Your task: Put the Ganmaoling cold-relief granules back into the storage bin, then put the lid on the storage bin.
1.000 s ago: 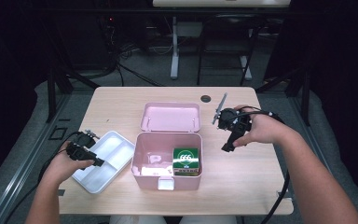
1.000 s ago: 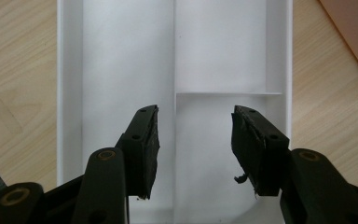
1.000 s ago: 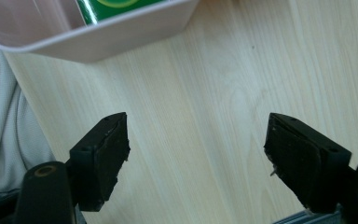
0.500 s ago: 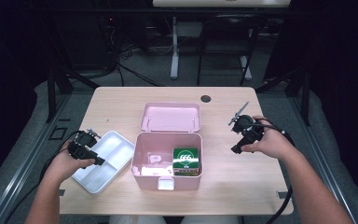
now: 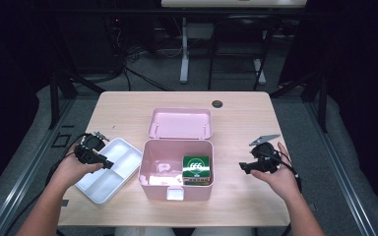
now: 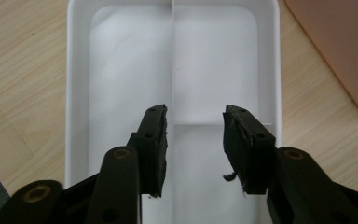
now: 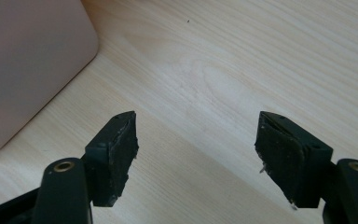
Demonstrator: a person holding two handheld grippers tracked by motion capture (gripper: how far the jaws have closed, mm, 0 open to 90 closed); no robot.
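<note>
Claws over tray and bare tabletop.
Left claw (image 6: 193, 140) closing, empty, above white tray (image 6: 79, 93); right claw (image 7: 196, 154) narrowing, empty, beside pink box (image 7: 23, 60).

Both claws, left (image 5: 109, 164) and right (image 5: 242, 168), gape with nothing between them, jaws just narrowing.

Two black hand-held units are used: the left gripper (image 5: 94, 152) and the right gripper (image 5: 259, 160). A grey three-cornered plate is mounted on top of each, and a black cable trails behind. Brass-ringed pivot holes and frayed black pads are seen on the jaws.
</note>
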